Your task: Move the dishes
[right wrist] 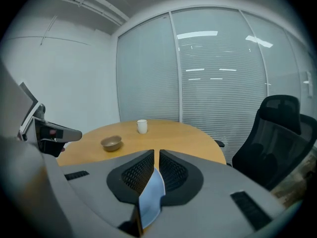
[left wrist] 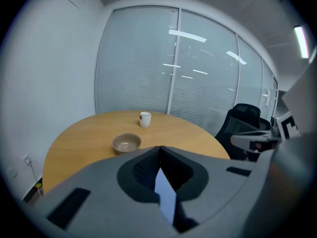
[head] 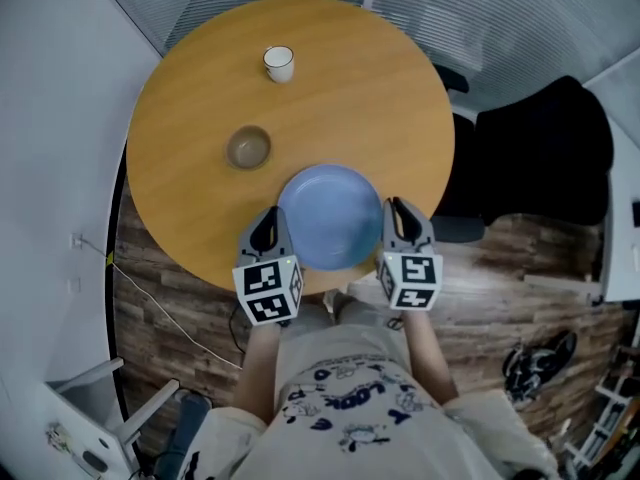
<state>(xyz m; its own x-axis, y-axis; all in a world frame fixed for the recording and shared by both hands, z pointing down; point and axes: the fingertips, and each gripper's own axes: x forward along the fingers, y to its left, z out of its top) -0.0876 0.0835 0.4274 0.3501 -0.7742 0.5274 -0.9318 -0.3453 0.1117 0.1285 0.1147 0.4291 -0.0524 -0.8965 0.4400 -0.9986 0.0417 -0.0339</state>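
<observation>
The blue plate [head: 330,216] sits level and face up in the lower centre of the head view, over the near edge of the round wooden surface [head: 350,88]. Being round, it has no long axis. The left gripper [head: 268,226] pinches its left rim and the right gripper [head: 398,213] its right rim. In each gripper view the fingers [left wrist: 143,167] [right wrist: 136,175] are nearly closed on the thin rim, seen edge-on. A tan bowl [head: 249,147] and a white cup [head: 279,63] stand farther up the frame.
</observation>
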